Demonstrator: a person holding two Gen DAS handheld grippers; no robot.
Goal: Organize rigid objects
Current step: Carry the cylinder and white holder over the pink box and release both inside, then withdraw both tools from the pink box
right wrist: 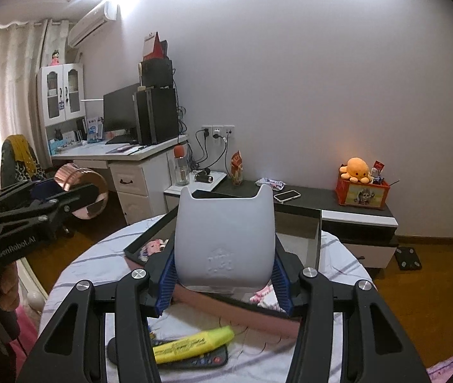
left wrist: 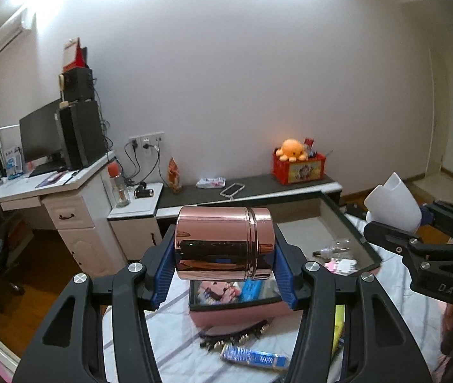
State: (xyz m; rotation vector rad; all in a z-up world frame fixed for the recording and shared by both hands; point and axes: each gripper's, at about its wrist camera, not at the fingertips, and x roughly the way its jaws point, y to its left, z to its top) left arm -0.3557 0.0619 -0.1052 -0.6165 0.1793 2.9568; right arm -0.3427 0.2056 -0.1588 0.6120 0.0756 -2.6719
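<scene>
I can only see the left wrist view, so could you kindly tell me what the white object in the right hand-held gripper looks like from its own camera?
Observer: The pale grey-white plastic shell with two ear-like corners sits upright, clamped between the right hand-held gripper pads, with an embossed emblem low on its face.
Operator: Thank you. Is anything lying below it, near that camera?
Observer: Yes, a yellow highlighter pen lies across a dark remote control on the striped white bedsheet.
Operator: And how does my shiny copper-coloured metal canister look from there?
Observer: Only its round end shows, at the left edge, behind the left hand-held gripper.
</scene>
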